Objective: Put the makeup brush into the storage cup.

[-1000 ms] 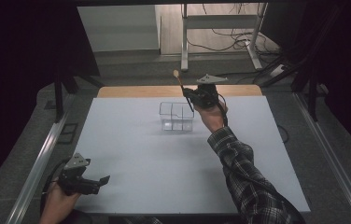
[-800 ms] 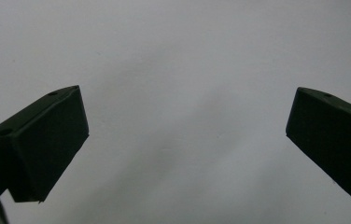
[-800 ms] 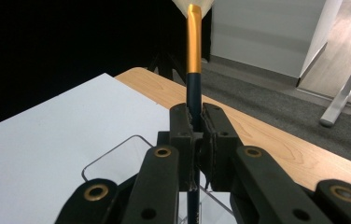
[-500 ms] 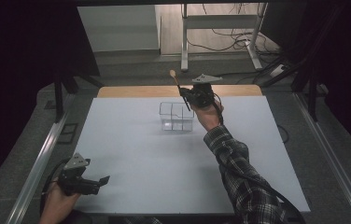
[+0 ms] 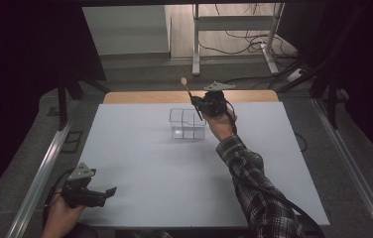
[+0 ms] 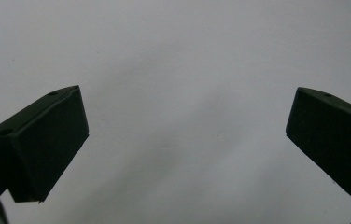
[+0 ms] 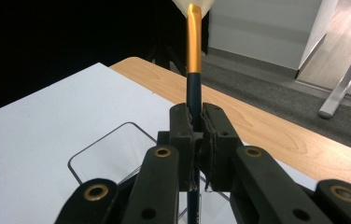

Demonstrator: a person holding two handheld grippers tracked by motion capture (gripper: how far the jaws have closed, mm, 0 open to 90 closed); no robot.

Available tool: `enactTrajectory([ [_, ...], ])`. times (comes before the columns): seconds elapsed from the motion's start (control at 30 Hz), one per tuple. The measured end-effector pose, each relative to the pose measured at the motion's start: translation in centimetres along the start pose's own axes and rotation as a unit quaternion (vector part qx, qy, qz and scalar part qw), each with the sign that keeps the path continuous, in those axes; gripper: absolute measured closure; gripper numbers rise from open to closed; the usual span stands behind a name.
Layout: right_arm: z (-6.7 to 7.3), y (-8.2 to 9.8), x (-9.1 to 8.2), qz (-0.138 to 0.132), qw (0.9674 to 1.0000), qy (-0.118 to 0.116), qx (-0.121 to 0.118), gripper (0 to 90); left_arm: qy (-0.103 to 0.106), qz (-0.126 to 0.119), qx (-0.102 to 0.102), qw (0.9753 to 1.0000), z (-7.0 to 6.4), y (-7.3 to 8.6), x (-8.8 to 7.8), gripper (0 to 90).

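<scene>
My right gripper [image 5: 197, 104] [image 7: 196, 116] is shut on the dark handle of a brush [image 5: 187, 88] [image 7: 193, 60]. The brush has a gold ferrule and a pale head, and it points up and away. The gripper hangs over the far right corner of a clear plastic box [image 5: 187, 124] [image 7: 108, 154], which stands on the white table top [image 5: 140, 163]; the handle's lower end reaches down toward the box. My left gripper [image 5: 109, 191] [image 6: 187, 135] rests low at the near left corner of the table, its jaws wide open with only bare white surface between them.
A strip of wooden table [image 5: 140, 97] [image 7: 267, 130] runs along the far edge of the white top. Metal rails [image 5: 40, 173] flank both sides. Beyond the table stand a white desk frame [image 5: 234, 29] and floor cables.
The right gripper and the brush have shifted slightly to the left and a little lower, over the box. The left gripper has stayed where it was.
</scene>
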State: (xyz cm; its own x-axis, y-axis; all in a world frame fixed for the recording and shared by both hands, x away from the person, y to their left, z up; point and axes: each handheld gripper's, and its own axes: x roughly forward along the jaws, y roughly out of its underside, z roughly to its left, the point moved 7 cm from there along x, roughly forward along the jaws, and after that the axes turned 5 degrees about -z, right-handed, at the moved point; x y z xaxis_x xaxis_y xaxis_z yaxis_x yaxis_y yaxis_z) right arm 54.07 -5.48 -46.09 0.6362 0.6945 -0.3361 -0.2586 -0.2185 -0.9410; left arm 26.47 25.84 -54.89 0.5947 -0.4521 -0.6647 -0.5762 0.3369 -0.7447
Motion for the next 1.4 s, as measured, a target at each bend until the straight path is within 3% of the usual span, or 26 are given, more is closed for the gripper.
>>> enactTrajectory([
  [0.73, -0.3, 2.3, 0.6, 0.017, 0.9998, 0.007, 0.008, 83.5, 0.001, 0.001, -0.001, 1.0000, 0.0, 0.0, 0.0, 0.0],
  [1.4, 0.0, 3.6, 0.4, 0.030, 0.9995, 0.005, 0.001, 81.3, 0.003, 0.004, 0.000, 1.0000, -0.1, 0.1, 0.1, 0.0],
])
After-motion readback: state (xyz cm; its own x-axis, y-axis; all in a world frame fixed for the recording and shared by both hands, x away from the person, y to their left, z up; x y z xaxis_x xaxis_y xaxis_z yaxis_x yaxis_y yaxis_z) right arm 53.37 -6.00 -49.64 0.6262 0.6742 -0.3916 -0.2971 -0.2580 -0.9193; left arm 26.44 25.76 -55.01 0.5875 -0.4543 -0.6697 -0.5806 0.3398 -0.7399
